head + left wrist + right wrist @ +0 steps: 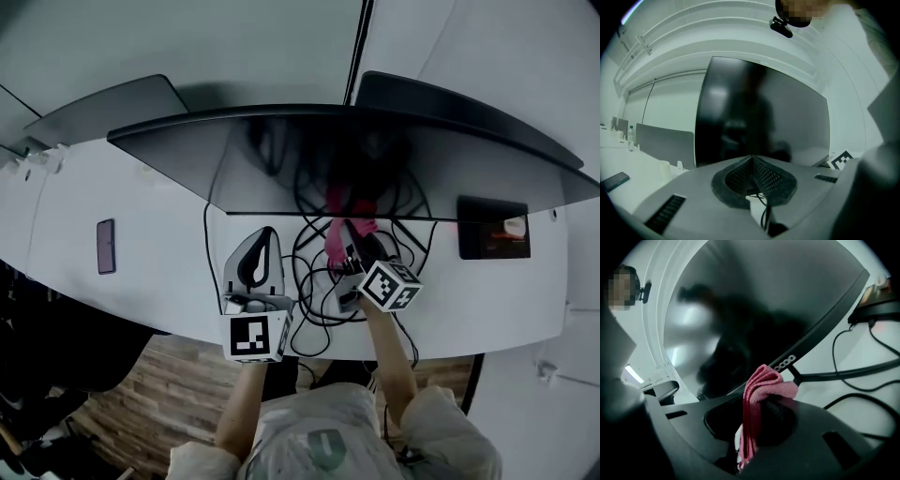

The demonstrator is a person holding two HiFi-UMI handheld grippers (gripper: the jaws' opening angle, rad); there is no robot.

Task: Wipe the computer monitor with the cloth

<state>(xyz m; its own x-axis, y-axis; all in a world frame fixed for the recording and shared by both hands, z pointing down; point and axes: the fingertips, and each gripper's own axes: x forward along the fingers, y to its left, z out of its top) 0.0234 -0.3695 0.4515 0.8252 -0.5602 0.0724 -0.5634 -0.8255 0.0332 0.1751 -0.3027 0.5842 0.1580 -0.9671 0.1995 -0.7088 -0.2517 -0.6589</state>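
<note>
A wide black monitor point(309, 155) stands across the white desk, its dark screen point(759, 117) filling both gripper views point(754, 319). My right gripper point(352, 242) is shut on a folded pink cloth point(757, 399), which sticks up between its jaws just below the monitor's bottom edge. The pink cloth point(336, 239) also shows in the head view, with its reflection in the screen above. My left gripper point(262, 258) rests lower left of the screen, jaws closed tip to tip point(752, 161) with nothing between them.
Black cables point(314, 281) loop over the desk under the monitor. A phone point(106, 246) lies at the left, and a dark tablet-like device point(494, 228) sits at the right. A second dark screen point(103, 108) stands behind on the left.
</note>
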